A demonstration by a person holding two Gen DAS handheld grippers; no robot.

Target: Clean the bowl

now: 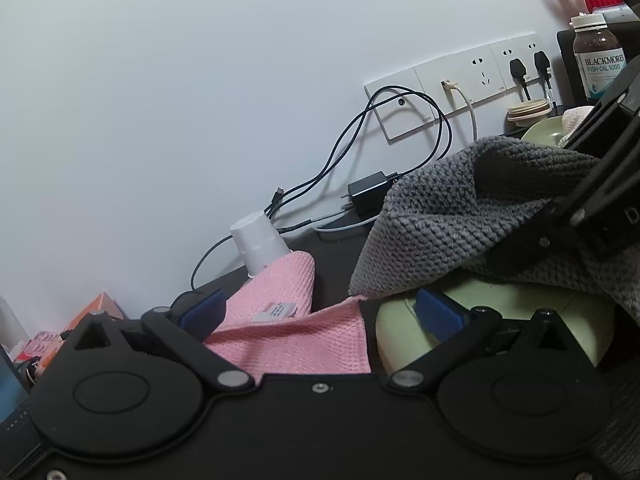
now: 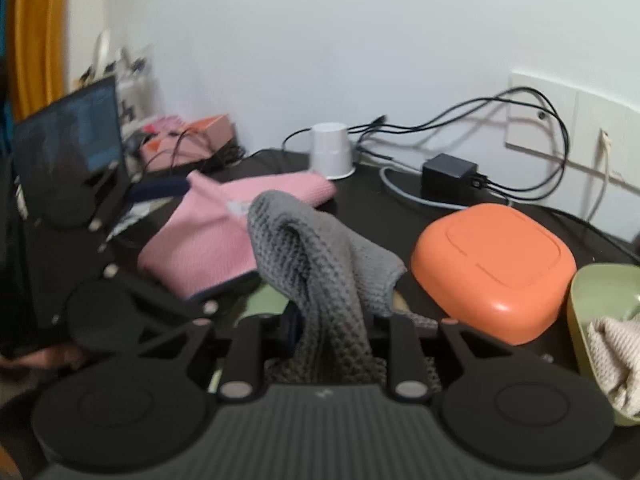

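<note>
A pale green bowl sits on the dark table, with a grey knitted cloth draped over its top. My right gripper is shut on that grey cloth, which hides its fingertips and most of the bowl. In the left wrist view the right gripper comes in from the right above the bowl. My left gripper stands open and wide. Its right blue pad rests against the bowl's near wall. A pink cloth lies between its fingers.
An orange lidded box and a second green bowl holding a beige cloth stand to the right. A white cup, a black charger with cables, a laptop and a fish oil bottle line the back.
</note>
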